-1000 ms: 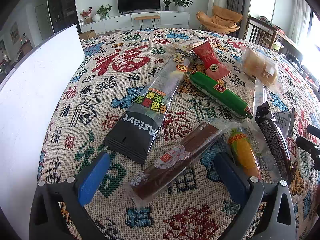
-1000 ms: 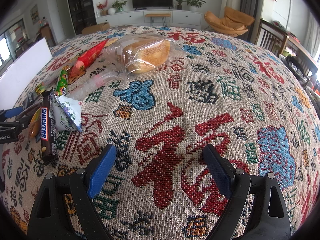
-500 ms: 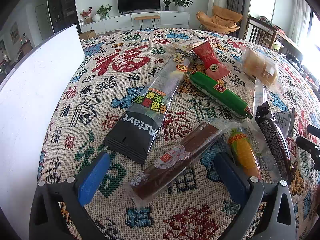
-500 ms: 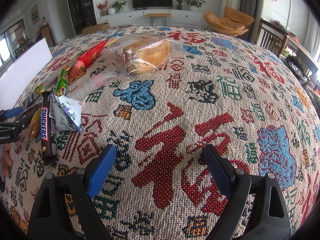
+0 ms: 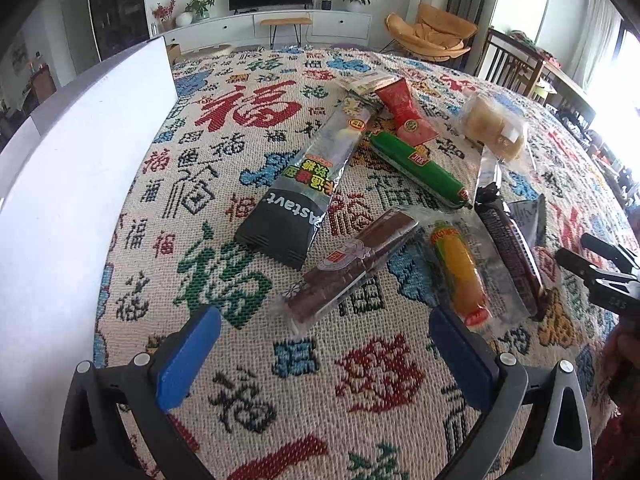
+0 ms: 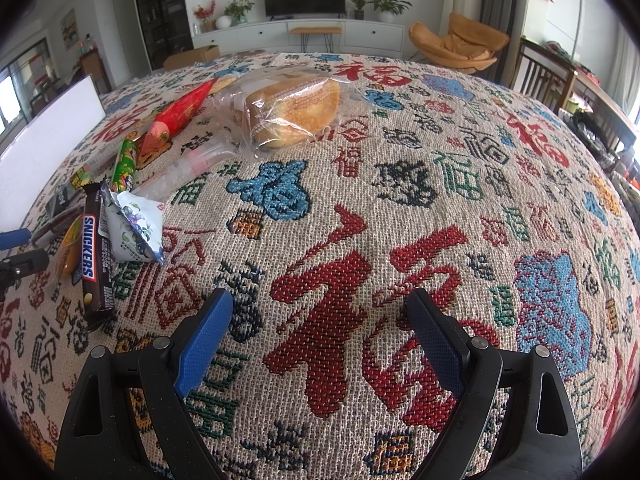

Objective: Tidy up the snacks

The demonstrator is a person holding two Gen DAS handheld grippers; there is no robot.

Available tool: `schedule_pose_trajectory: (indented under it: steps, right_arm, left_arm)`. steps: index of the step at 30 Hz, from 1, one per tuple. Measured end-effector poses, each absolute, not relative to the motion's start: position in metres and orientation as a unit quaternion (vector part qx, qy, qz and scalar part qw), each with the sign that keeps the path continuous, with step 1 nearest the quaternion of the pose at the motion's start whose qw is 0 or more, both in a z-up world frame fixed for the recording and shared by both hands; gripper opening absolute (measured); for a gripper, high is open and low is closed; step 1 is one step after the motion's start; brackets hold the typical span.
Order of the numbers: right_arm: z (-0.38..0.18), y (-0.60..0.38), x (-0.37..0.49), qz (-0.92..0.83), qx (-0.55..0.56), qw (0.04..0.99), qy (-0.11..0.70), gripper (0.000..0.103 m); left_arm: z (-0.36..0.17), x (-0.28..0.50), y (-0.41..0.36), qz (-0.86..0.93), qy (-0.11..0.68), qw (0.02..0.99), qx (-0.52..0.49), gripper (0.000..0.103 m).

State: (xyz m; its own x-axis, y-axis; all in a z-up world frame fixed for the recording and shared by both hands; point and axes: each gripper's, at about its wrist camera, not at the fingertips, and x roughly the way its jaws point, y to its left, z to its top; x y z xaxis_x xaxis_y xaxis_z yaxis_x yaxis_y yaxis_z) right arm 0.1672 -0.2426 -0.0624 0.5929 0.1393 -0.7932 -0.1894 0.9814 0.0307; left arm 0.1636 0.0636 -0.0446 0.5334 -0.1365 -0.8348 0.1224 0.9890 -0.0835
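Several snacks lie on the patterned tablecloth. In the left wrist view: a black Astavt pack, a brown bar, a corn sausage, a green sausage, a red pack, bagged bread and a Snickers bar. My left gripper is open and empty, just short of the brown bar. In the right wrist view my right gripper is open and empty over bare cloth; the Snickers bar, a white floral packet and the bread lie ahead to the left.
A white box stands along the left side of the table; it also shows in the right wrist view. A living room with a TV and chairs lies beyond the table.
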Motion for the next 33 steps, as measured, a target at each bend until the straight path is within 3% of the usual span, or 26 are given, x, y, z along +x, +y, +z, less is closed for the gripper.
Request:
schedule_pose_trajectory:
  steps: [12, 15, 19, 27, 33]
  right_arm:
    - [-0.062, -0.243, 0.167, 0.092, -0.028, 0.892, 0.442, 0.091]
    - [-0.062, -0.243, 0.167, 0.092, -0.028, 0.892, 0.442, 0.091]
    - [-0.062, -0.243, 0.167, 0.092, -0.028, 0.892, 0.442, 0.091]
    - [-0.063, -0.243, 0.168, 0.093, -0.028, 0.892, 0.442, 0.091]
    - [-0.063, -0.243, 0.169, 0.093, -0.027, 0.892, 0.442, 0.092]
  left_arm:
    - [0.01, 0.182, 0.112, -0.091, 0.446, 0.888, -0.058, 0.103]
    - [0.005, 0.204, 0.098, -0.09, 0.454, 0.886, -0.026, 0.102]
    - [-0.009, 0.247, 0.08, -0.093, 0.479, 0.873, -0.014, 0.087]
    - [-0.039, 0.294, 0.032, -0.091, 0.511, 0.851, 0.083, 0.087]
    - [-0.054, 0.295, 0.044, -0.09, 0.533, 0.839, 0.068, 0.087]
